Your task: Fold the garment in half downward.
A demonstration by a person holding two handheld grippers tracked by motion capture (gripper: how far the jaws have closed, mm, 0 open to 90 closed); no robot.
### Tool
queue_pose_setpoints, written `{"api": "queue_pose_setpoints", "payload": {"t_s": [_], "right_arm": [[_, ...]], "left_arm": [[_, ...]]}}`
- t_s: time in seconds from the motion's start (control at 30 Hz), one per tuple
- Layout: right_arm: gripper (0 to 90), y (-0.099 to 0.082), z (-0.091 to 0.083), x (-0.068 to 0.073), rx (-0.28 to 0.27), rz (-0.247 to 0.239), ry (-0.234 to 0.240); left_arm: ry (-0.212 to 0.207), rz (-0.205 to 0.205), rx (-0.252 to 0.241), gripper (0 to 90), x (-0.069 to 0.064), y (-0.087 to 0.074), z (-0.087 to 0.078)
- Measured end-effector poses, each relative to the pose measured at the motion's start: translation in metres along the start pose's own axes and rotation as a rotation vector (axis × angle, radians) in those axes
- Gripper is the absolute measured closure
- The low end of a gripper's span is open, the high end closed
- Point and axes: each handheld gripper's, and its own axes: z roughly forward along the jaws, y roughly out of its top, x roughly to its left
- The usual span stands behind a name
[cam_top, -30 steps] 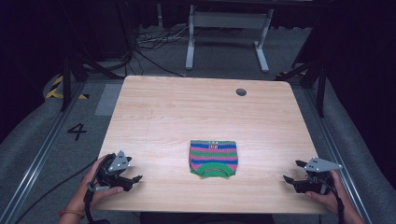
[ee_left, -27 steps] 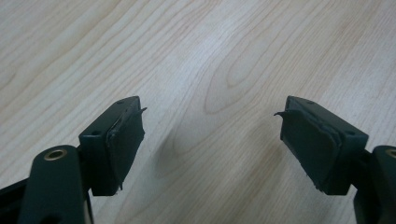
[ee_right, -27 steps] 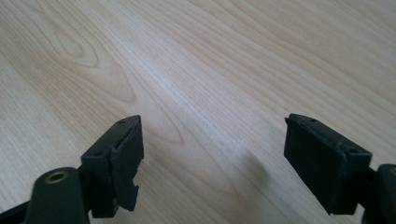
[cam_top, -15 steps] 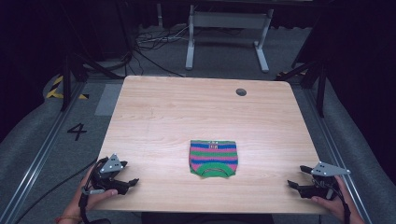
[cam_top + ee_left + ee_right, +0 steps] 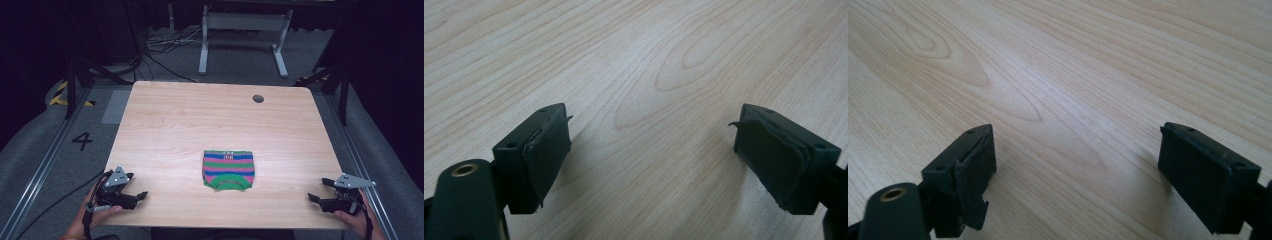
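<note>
A folded knitted garment (image 5: 228, 169) with green, pink and blue stripes lies flat on the wooden table (image 5: 200, 115), near the middle of its front half. My left gripper (image 5: 136, 196) rests at the front left corner, pointing right toward the garment, well apart from it. In the left gripper view its jaws (image 5: 651, 130) stand wide with bare wood between them. My right gripper (image 5: 317, 191) rests at the front right corner, pointing left, also apart from the garment. Its jaws (image 5: 1075, 145) gape over bare wood. Both pairs of jaws have just been opening, with nothing between them.
A round cable hole (image 5: 258, 98) sits near the table's far right corner. Beyond the far edge stand a grey metal frame (image 5: 242, 30) and loose cables (image 5: 160, 45) on the floor. A "4" (image 5: 82, 140) is marked on the floor at the left.
Both grippers have slid a little outward toward the table's near corners. The garment lies as before.
</note>
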Motion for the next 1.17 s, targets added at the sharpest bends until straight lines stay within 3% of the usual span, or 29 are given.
{"api": "queue_pose_setpoints", "payload": {"t_s": [1.17], "right_arm": [[15.6, 0.0000, 0.0001, -0.0006, 0.000, 0.017, -0.021]], "left_arm": [[0.015, -0.019, 0.000, 14.5, -0.0006, -0.0003, -0.0002]]}}
